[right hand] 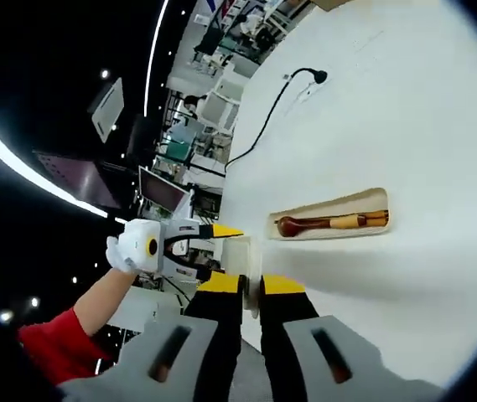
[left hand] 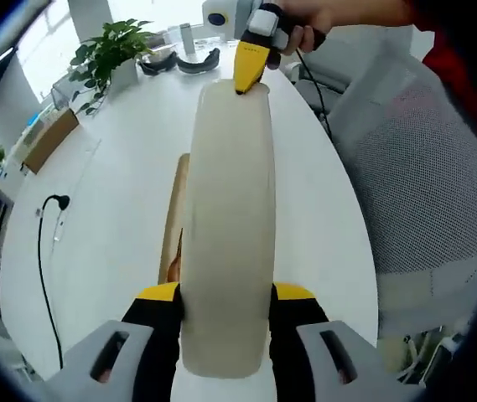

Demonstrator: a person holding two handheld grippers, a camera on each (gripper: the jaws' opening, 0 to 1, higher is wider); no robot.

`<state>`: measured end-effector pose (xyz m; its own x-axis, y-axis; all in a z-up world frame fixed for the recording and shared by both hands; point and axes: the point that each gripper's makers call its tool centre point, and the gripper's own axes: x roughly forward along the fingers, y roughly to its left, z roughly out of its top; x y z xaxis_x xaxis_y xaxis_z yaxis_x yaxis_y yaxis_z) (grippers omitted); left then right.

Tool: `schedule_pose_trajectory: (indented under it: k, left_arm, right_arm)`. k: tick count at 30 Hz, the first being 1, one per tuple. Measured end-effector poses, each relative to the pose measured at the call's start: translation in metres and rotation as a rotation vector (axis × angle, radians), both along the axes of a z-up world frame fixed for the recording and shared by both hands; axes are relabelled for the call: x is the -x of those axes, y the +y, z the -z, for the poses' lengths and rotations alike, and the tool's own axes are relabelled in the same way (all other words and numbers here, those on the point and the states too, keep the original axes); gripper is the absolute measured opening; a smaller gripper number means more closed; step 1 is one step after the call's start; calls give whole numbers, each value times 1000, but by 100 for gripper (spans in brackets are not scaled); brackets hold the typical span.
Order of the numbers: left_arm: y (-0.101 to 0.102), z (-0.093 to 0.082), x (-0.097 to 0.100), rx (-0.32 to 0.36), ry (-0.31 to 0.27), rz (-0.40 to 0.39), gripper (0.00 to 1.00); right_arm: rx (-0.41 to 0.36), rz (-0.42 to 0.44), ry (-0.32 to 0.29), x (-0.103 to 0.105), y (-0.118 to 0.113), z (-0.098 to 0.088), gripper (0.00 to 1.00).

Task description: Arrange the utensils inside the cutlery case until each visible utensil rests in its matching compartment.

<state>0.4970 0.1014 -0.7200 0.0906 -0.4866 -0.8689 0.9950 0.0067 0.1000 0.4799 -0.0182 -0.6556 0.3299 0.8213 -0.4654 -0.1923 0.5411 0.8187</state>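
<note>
Lid: the long cream-coloured plastic lid [left hand: 226,226] of the cutlery case is held up off the white round surface [left hand: 112,209], one gripper at each end, which leaves the compartment underneath uncovered.
Left gripper: the left gripper [left hand: 225,303], with yellow-and-black jaws, is pinching the near end of the lid, one jaw on each long side.
Right gripper: the right gripper [right hand: 251,289] is pressed onto the lid's thin far edge; in the left gripper view it grips the far tip [left hand: 249,71].
Case: the cream-coloured cutlery case base [right hand: 332,220] lies on the surface, open side showing.
Utensil: a brown wooden-handled spoon [right hand: 326,223] rests lengthwise in the narrow compartment.
Reason for the hold: the two-ended grip probably keeps the long lid level while it is carried.
Other items: a black cable [left hand: 44,260] trails across the surface; a green potted plant [left hand: 104,59] stands at its far edge.
</note>
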Motion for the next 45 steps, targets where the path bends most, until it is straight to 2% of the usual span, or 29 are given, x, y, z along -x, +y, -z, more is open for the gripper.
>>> schedule_pose_trajectory:
  k: [1,4,5,6,7,8,11,13,14,16,18,20,23,26,28,30,32,38,41,45]
  left_arm:
    - [-2,-2,-1,5,-5,-3,42]
    - [-5,-5,-4,8,-20,-11,42]
    - [-6,-6,-7,12,-35,-10,42]
    - [-7,-8,-9,12,-42,-9,42]
    - [-9,-10,-9,13,-42,-10,42]
    - [-11,-12,-9,17,-35,-19,42]
    - [-15,-19,-11,15,-41,-13,42]
    - [-19,-22,-15,14,-43,-10,42]
    - [-19,-21,-17,-2,-36,-10,42]
    - [-18,-20,-22,-36,-40,5,42]
    - [-18,-19,-26,-53,-39,9,42]
    - [-17,-18,-29,-63,-19,8,41]
    - [-16,-14,-33,-76,2,14,41]
    - [-18,-10,-38,-66,34,14,41]
    - [-21,-8,-42,-69,43,19,41]
    - [-22,-4,-47,-92,38,36,41]
    - [-24,0,-52,-109,40,49,41]
    - [-34,16,-56,-155,50,66,41]
    - [-37,23,-56,-162,55,62,41]
    - [-38,36,-57,-175,53,46,41]
  right_arm:
    - [10,-1,6,1,-1,-2,4]
    - [43,-54,-120,-3,-2,-9,5]
    - [62,-54,-112,-3,-4,-5,6]
    - [91,-91,-124,-1,-6,-2,7]
    - [133,-140,-196,-4,-9,-1,8]
    - [149,-137,-220,-7,-12,-1,8]
    - [118,-90,-56,-5,-18,0,9]
    - [125,-61,-22,-10,-22,4,9]
    - [123,-62,-26,-11,-22,4,9]
    - [97,-29,46,-13,-21,3,8]
    - [29,32,125,-22,-22,1,7]
    - [-4,37,115,-30,-24,-1,6]
    - [-96,72,155,-38,-23,-7,4]
    - [-99,101,152,-46,-28,0,3]
    - [-87,115,154,-38,-26,4,4]
    - [-78,127,154,-46,-30,10,4]
    - [-57,145,148,-37,-27,14,5]
    - [18,146,135,-44,-38,32,7]
    - [56,147,139,-58,-47,46,8]
    - [122,140,110,-65,-51,60,9]
